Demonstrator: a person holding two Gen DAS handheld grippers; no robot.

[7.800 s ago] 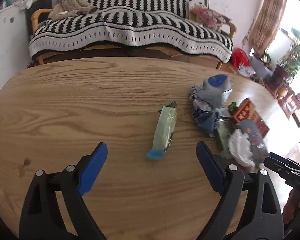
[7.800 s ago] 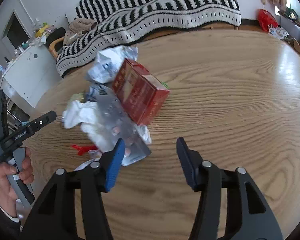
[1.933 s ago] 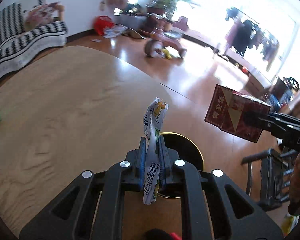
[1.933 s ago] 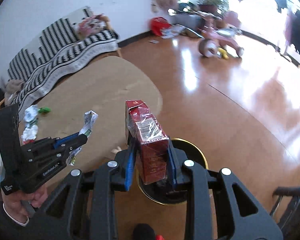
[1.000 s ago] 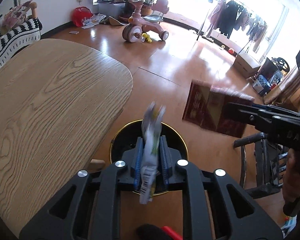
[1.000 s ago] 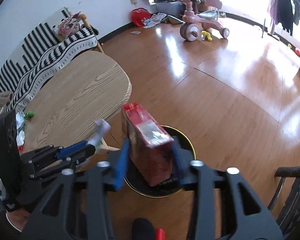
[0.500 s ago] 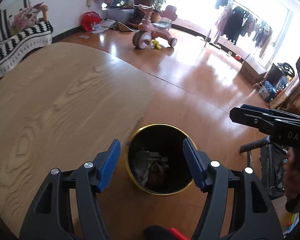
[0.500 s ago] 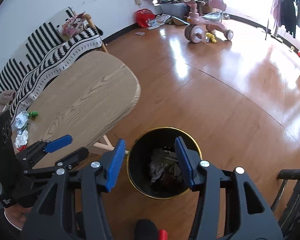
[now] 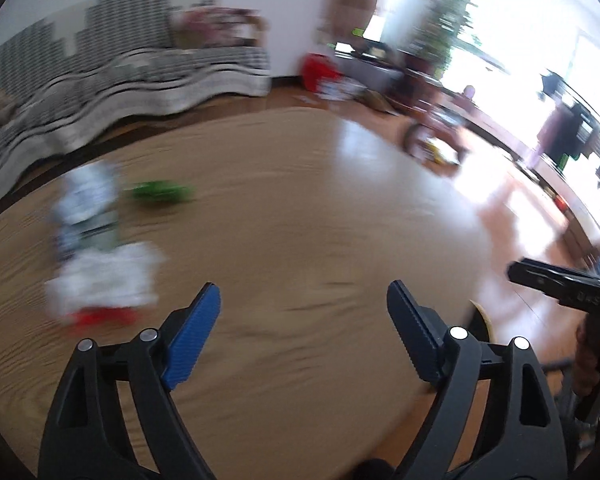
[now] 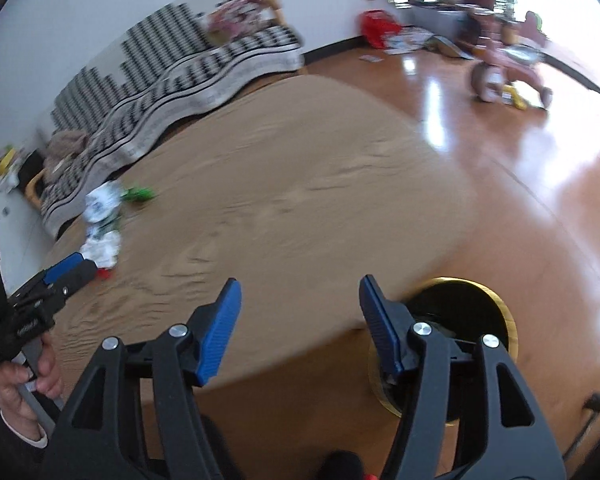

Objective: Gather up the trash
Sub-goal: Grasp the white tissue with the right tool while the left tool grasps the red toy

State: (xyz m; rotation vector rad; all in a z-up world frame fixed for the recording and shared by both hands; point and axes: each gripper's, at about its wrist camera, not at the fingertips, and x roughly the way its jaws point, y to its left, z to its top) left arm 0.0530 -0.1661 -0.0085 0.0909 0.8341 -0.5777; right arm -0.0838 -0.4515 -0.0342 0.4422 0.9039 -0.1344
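Both grippers, left gripper [image 9: 303, 305] and right gripper [image 10: 300, 300], have swung from bin [image 10: 504, 322] to table [image 9: 300, 200]. Jaws just opened wide, empty. Trash pile [image 9: 96, 248] near table's left edge; orientation blurred.

We see the wooden bench [image 10: 300, 184] carrying a blurred heap of crumpled white trash [image 9: 96, 264], a green scrap [image 9: 160, 192] just beyond it and a red scrap [image 9: 100, 316] at its near edge, while the black bin [image 10: 472, 304] stands on the floor [image 10: 540, 184].

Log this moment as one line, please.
phase: between pickups | left gripper: jaws open, empty | right gripper: jaws open, empty | trash pile: on table | bin: beside table
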